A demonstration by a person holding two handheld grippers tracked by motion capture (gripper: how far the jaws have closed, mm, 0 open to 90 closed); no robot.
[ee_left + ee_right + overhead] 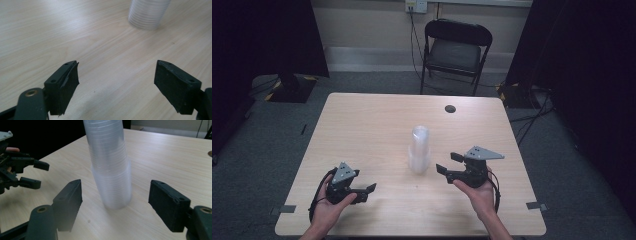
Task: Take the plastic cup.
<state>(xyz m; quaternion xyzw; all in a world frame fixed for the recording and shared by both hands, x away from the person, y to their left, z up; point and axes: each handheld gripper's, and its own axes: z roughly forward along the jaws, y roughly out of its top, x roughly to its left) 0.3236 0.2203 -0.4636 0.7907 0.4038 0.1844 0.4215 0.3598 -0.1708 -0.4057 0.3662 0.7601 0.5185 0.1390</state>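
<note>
A tall stack of clear plastic cups (419, 150) stands upright near the middle of the wooden table (362, 125). My right gripper (446, 163) is just right of the stack and points at it. In the right gripper view the stack (112, 170) rises a little beyond the open jaws (116, 195), with nothing between the pads. My left gripper (368, 192) rests low at the front left, held in a hand. Its jaws (116, 75) stand wide open over bare wood, with the stack's base (147, 13) farther ahead. The right gripper view also shows the left gripper (37, 173) at its left edge.
A black folding chair (454, 50) stands beyond the table's far edge. A dark round cable hole (450, 108) sits near the far right of the tabletop. Tape marks (287, 209) lie at the front corners. Dark curtains flank both sides.
</note>
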